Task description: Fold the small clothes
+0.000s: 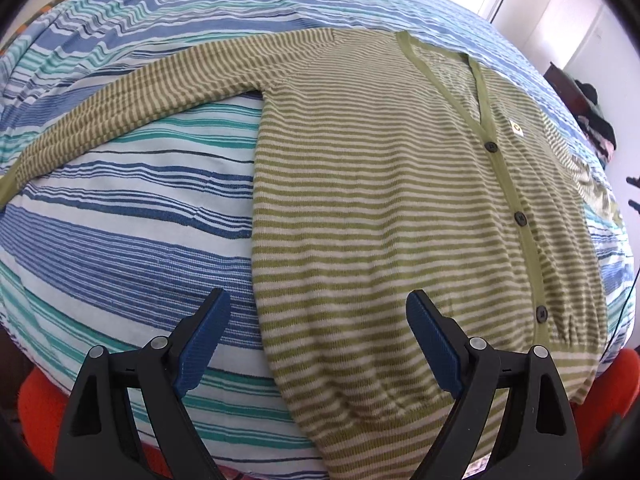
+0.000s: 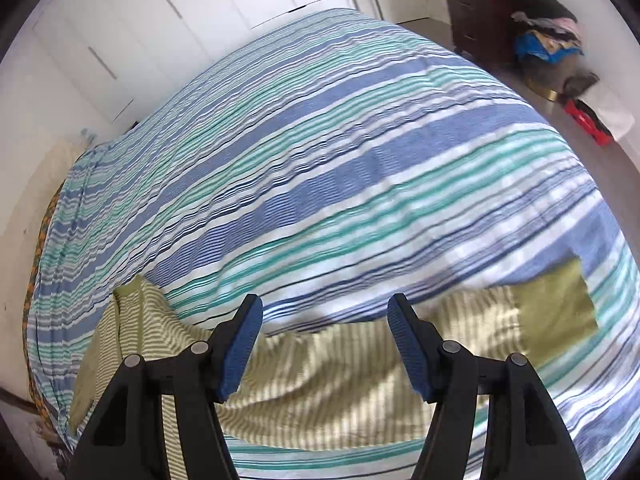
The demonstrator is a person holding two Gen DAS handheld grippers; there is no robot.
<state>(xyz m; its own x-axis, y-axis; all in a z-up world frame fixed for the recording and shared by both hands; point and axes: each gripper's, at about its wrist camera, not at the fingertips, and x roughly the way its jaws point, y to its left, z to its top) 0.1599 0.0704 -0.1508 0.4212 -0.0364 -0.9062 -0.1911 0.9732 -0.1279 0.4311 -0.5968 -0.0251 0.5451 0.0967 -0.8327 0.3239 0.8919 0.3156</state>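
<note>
On top of the bedspread [image 1: 132, 216], a wide blue, teal and white striped cotton cover, lies the green-and-cream striped knit cardigan [image 1: 380, 208], spread flat, buttoned front up. Soft, light and limp, it will likely sag and stretch when lifted, so hem corners, cuffs or shoulder seams look the safest holds. One sleeve [image 1: 132, 92] stretches out over the bedspread's stripes. Above the hem, the left gripper [image 1: 318, 304] hangs wide open, empty. Over the other rumpled sleeve [image 2: 472, 332], the right gripper [image 2: 324, 310] stands open, gripping nothing.

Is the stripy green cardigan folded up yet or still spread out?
Spread out. The cardigan lies flat on the bed, buttoned, one sleeve stretched sideways.
</note>
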